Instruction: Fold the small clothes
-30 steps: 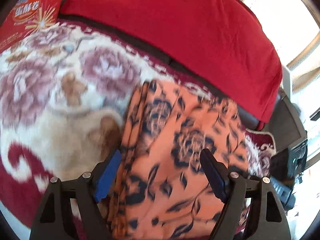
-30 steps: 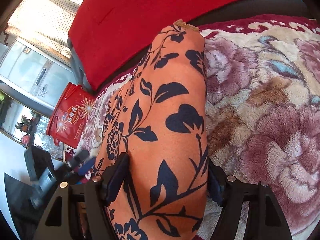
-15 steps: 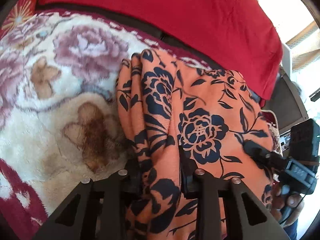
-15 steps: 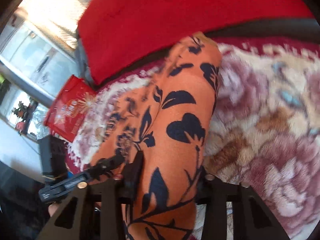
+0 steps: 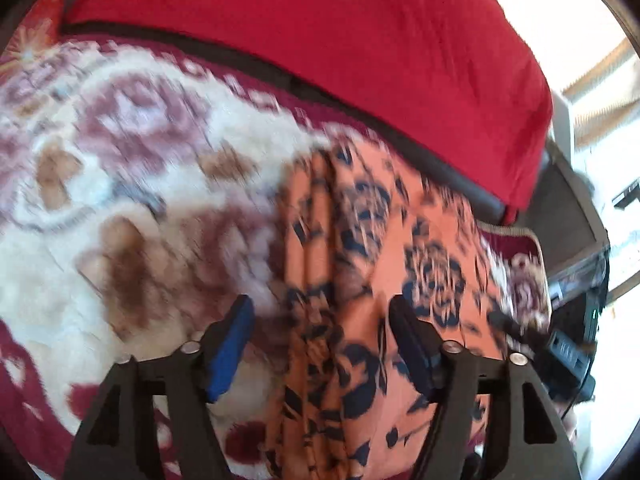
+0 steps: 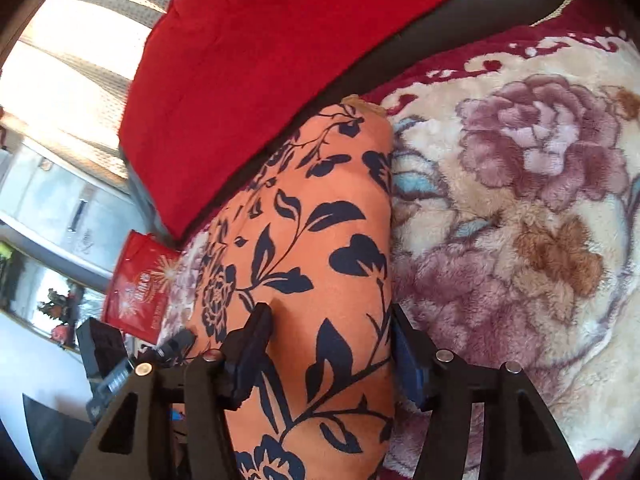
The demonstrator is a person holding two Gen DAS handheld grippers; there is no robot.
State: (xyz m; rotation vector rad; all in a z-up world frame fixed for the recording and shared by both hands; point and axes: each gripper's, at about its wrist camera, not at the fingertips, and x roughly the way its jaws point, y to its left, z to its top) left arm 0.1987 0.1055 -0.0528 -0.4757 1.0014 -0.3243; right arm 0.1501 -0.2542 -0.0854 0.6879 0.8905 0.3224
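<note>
One orange garment (image 6: 312, 248) printed with dark navy flowers lies folded into a long strip on a plush floral blanket (image 6: 520, 216), its far end reaching toward the blanket's maroon border. In the left wrist view the same cloth (image 5: 360, 280) shows several lengthwise pleats along its left edge, though this picture is blurred. The left gripper (image 5: 320, 344) has its jaws wide apart, the blue-padded left finger over the blanket (image 5: 120, 200) and the right finger over the cloth, neither clearly touching it. The right gripper (image 6: 332, 344) has its jaws straddling the near part of the strip, the pads pressed against both sides of the fabric. Beyond the blanket a red cushion (image 6: 280, 40) spans the back (image 5: 320, 40). A red printed bag (image 6: 136, 284) sits off to the left in the right wrist view.
</note>
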